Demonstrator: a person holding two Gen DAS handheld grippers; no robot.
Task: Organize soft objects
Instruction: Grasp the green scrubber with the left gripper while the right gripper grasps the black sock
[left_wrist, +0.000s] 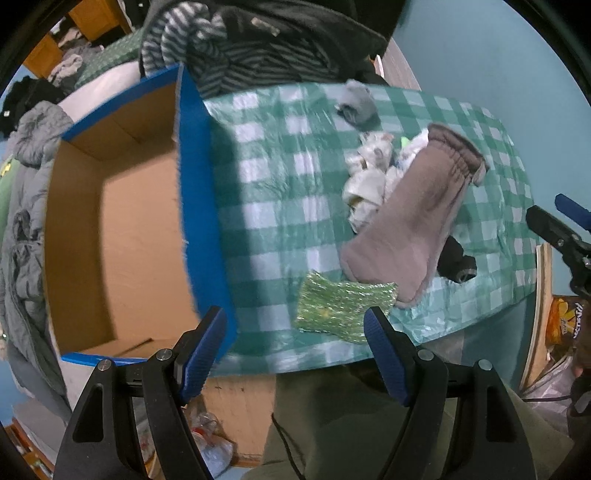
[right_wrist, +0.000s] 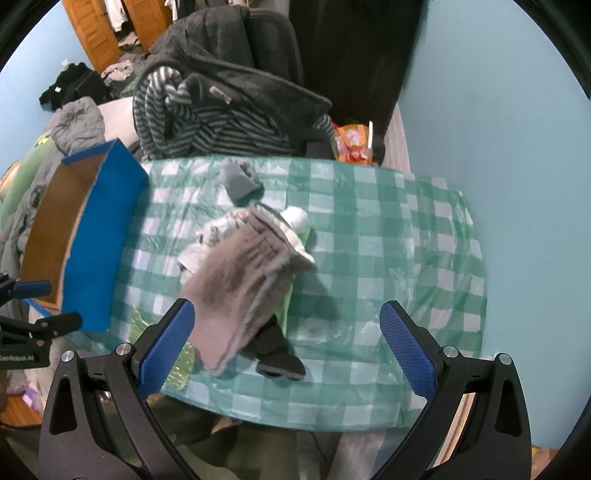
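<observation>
**Sorting not yet begun: box empty, soft pile waiting**

Both the left gripper (left_wrist: 295, 354) and the right gripper (right_wrist: 286, 347) are being held with fingers spread apart, gripping nothing. Nearest, a glittery green cloth (left_wrist: 341, 308) is lying by a mauve fleece mitten (left_wrist: 413, 218), heaped over white socks (left_wrist: 369, 173) on the green-checked bench (left_wrist: 280, 177). A grey sock (left_wrist: 356, 103) is lying farther off. The blue-sided cardboard box (left_wrist: 122, 229) is standing empty beside them.
</observation>
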